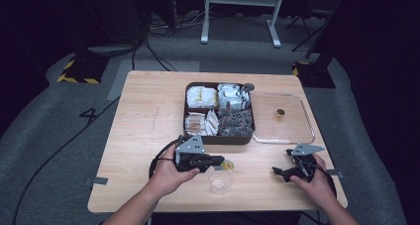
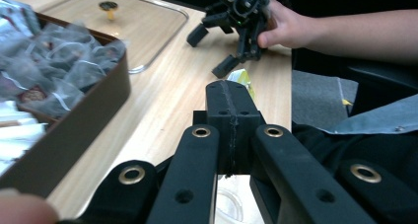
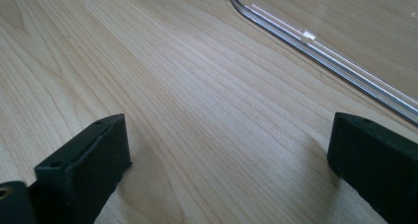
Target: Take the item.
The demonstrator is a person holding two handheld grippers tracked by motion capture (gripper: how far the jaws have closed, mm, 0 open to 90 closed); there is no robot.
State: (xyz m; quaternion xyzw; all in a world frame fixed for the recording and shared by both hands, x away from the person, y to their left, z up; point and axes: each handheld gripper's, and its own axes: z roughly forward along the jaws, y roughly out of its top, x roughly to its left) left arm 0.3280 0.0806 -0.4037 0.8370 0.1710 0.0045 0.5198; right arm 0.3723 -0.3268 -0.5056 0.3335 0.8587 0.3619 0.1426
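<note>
The left gripper (image 1: 224, 163) hangs near the front edge of the table (image 1: 148, 116), its jaws pressed together on a small yellow packet (image 1: 228, 164) that sticks out past the tips; in the left gripper view the two black jaws meet along one seam, with the yellow packet (image 2: 242, 79) peeping out beyond them. The packet sits just above the far rim of a clear cup (image 1: 219, 179), which stands upright on the table close to the near edge, between the two hands; part of the cup (image 2: 227, 204) shows below the jaws in the left gripper view. The right gripper (image 1: 280, 171) rests low over the table at the right, held by the person's right hand (image 1: 317, 183), and its jaws stand wide apart with nothing between them: bare wood lies between the two black pads (image 3: 84, 162) in the right gripper view, and the left gripper view shows this gripper (image 2: 214, 49) farther off, open. Beyond the grippers, at the middle of the table, lies a dark box (image 1: 220, 139) with four compartments full of packets and tea bags. Touching its right side lies a clear lid (image 1: 307, 128) with a small knob (image 1: 280, 113) at its middle, flat on the table.
</note>
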